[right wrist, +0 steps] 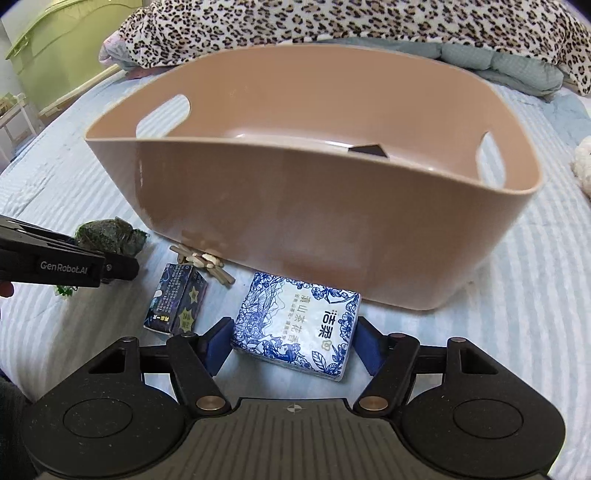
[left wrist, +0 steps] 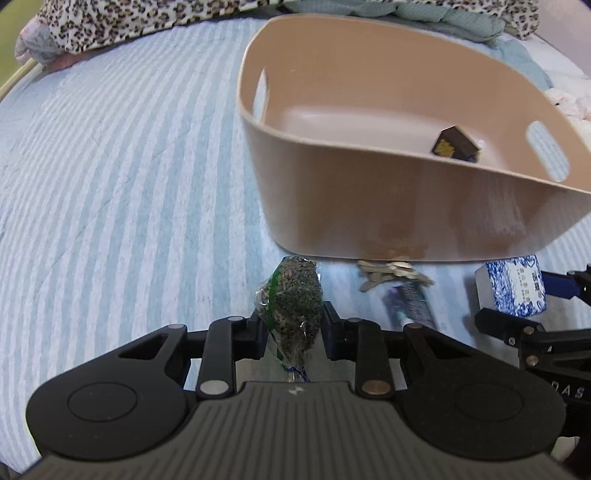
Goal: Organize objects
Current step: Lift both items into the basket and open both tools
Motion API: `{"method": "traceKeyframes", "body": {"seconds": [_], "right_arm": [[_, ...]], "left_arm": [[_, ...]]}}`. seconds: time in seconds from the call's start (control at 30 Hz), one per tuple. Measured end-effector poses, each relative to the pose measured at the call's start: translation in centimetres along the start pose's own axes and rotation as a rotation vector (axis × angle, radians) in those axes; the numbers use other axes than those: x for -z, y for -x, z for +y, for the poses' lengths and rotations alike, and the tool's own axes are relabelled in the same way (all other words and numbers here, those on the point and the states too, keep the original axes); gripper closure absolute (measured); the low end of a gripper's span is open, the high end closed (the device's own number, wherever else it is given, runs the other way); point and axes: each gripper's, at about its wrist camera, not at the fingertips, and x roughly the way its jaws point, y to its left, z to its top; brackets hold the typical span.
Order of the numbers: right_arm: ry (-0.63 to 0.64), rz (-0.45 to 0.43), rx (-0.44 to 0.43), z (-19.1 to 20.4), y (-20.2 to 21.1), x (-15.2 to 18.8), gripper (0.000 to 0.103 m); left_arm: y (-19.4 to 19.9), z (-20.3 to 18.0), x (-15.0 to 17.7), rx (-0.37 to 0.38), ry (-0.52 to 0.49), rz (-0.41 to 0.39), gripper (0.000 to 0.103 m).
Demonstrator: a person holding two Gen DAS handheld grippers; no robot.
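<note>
A tan plastic basket (left wrist: 406,214) stands on the striped bed, with a small dark box (left wrist: 453,144) inside it. My left gripper (left wrist: 291,325) is shut on a clear bag of dark seeds (left wrist: 295,299) just in front of the basket's near wall. My right gripper (right wrist: 291,341) is open, its blue pads on either side of a blue-and-white tissue pack (right wrist: 299,326) that lies on the bed; I cannot tell if the pads touch it. The basket (right wrist: 332,229) and the bag of seeds (right wrist: 110,236) also show in the right wrist view.
A dark small carton (right wrist: 177,302) and a bunch of pale sticks (right wrist: 203,264) lie between the two grippers by the basket wall. A leopard-print blanket (right wrist: 332,22) and a grey quilt (right wrist: 498,62) lie behind the basket. A green bin (right wrist: 55,48) stands at far left.
</note>
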Motion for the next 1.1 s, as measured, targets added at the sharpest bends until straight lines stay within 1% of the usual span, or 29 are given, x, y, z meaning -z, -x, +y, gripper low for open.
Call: {"method": "traceKeyframes", "body": {"seconds": [0.13, 0.27, 0.43, 0.57, 0.77, 0.9, 1.0, 1.1], "right_arm": [[0.011, -0.037, -0.005, -0.3, 2.6, -0.1, 0.036], [0.016, -0.082, -0.022, -1.1, 5.0, -0.7, 0.036], [0.021, -0.159, -0.024, -1.6, 8.1, -1.2, 0.036], [0.009, -0.219, -0.021, -2.4, 10.2, -2.2, 0.036], [-0.003, -0.3, 0.011, -3.7, 11.0, -4.8, 0.036], [0.003, -0.348, 0.035, -4.4, 10.6, -6.7, 0.036], [0.0, -0.352, 0.046, -5.1, 9.5, -7.7, 0.036], [-0.003, -0.334, 0.053, -5.4, 7.9, -8.7, 0.036]], "left_arm": [[2.9, -0.7, 0.5, -0.002, -0.008, -0.052, 0.073], [5.7, -1.3, 0.7, 0.011, 0.017, -0.099, 0.073], [8.8, -2.1, -0.3, 0.027, 0.025, -0.173, 0.073], [9.9, -3.1, -1.6, 0.025, 0.028, -0.234, 0.073], [9.9, -4.3, -4.1, 0.013, 0.015, -0.278, 0.073], [8.5, -5.4, -6.3, 0.004, 0.005, -0.288, 0.073], [6.6, -6.4, -7.8, -0.009, 0.002, -0.27, 0.073], [4.5, -7.1, -8.8, -0.03, -0.012, -0.244, 0.073]]}}
